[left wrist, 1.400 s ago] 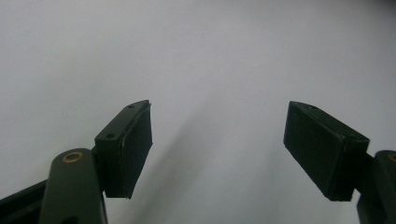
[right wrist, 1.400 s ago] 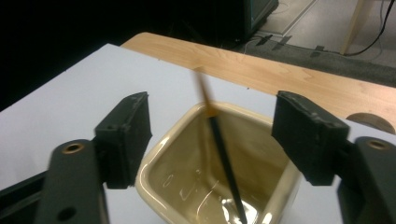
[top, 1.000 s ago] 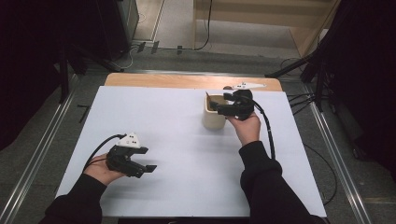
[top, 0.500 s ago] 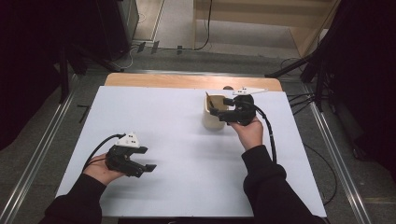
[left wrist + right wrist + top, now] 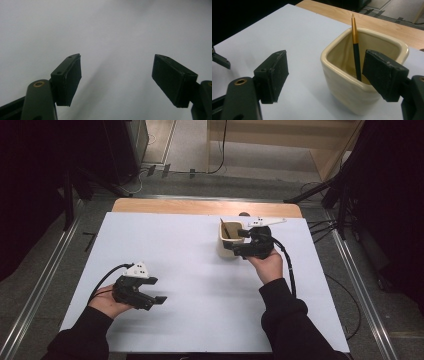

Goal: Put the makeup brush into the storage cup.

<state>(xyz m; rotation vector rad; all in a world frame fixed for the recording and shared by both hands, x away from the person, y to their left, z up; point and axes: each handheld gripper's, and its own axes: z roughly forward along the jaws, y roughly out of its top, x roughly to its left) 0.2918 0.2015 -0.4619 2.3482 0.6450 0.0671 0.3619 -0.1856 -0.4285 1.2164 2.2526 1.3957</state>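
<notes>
Resting low over the white table sheet (image 5: 190, 285) near the person's side, the left gripper (image 5: 117, 82) has its jaws spread wide with nothing between them. Farther off, the right gripper (image 5: 324, 75) is likewise released, jaws apart just before a cream square ceramic cup (image 5: 362, 75). Inside it a black pencil with a gold upper end (image 5: 355, 50) leans, apparently against the far wall. Beyond lies the table's bare wooden edge (image 5: 200, 206).
</notes>
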